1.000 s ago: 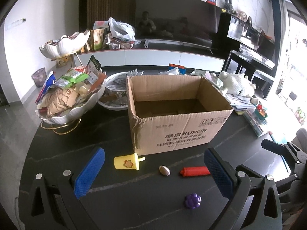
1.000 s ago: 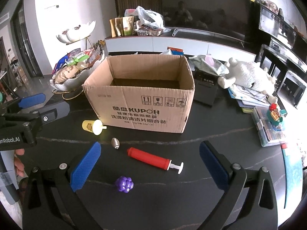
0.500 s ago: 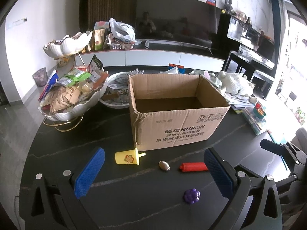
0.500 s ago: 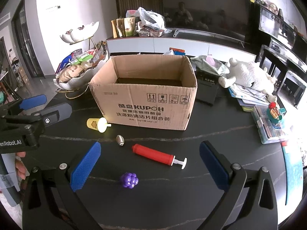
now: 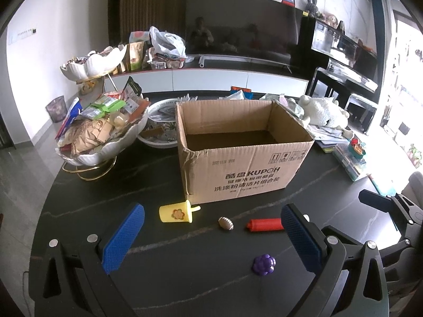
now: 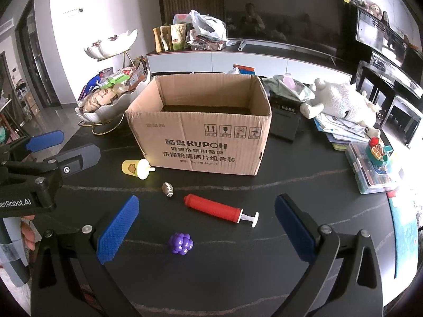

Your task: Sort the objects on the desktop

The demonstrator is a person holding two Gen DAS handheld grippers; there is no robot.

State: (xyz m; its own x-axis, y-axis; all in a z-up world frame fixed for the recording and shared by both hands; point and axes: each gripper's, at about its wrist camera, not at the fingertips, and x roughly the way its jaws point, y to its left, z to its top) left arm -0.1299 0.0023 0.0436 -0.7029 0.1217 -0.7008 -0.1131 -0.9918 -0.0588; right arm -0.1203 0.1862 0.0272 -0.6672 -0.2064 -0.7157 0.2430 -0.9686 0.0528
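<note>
An open cardboard box (image 5: 246, 153) (image 6: 201, 129) stands on the black table. In front of it lie a yellow popsicle toy (image 5: 175, 211) (image 6: 134, 168), a small brown football (image 5: 225, 223) (image 6: 167, 189), a red hand pump (image 5: 264, 224) (image 6: 214, 208) and a purple grape toy (image 5: 263, 264) (image 6: 180, 243). My left gripper (image 5: 211, 240) is open and empty, short of the toys. My right gripper (image 6: 206, 232) is open and empty, with the grape toy between its fingers' line and the pump just beyond. The left gripper also shows in the right wrist view (image 6: 53, 148).
A white shell bowl of snacks (image 5: 103, 134) stands left of the box, a plate (image 5: 158, 121) behind it. A plush sheep (image 6: 341, 103), papers and a clear plastic case with a toy (image 6: 372, 166) lie right. A black case (image 6: 285, 121) sits beside the box.
Both grippers have drawn back and risen slightly from the box; the toys now sit farther ahead in both views. Nothing was grasped.
</note>
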